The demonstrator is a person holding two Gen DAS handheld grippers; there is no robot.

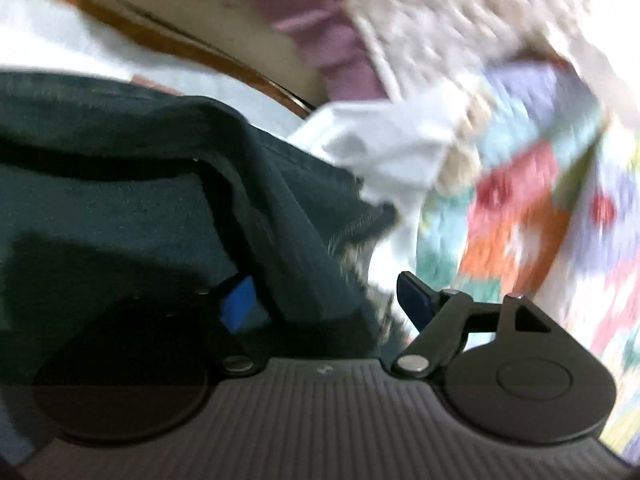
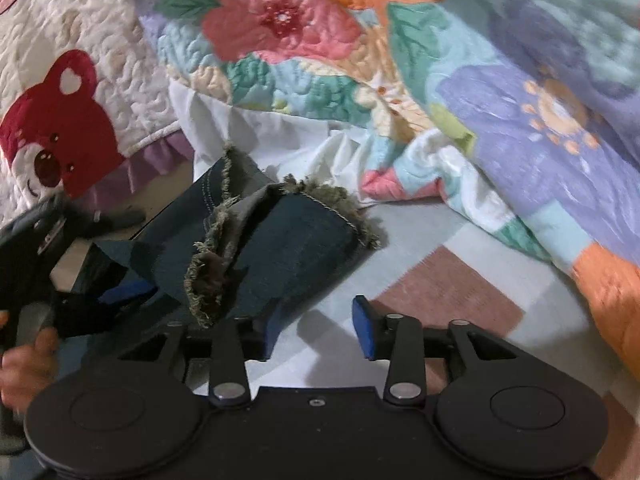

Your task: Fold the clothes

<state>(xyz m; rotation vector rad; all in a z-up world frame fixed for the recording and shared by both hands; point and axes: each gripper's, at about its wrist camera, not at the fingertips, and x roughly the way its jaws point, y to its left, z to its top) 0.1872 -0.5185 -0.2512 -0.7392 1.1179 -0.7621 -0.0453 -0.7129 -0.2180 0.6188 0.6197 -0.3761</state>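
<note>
Right gripper (image 2: 318, 328) beside frayed jeans hem (image 2: 224, 240)

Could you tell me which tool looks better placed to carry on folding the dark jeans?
Probably left: the left tool has the dark jeans lying between its fingers, while the right tool stands open beside the frayed hem.

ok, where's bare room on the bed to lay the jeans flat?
Free: the pale sheet with a brown block, in front of the right gripper, bordered by the frayed jeans leg on the left and the floral quilt behind and to the right. Crowded: the left side, where the left gripper straddles denim, and the bear quilt beyond.
</note>
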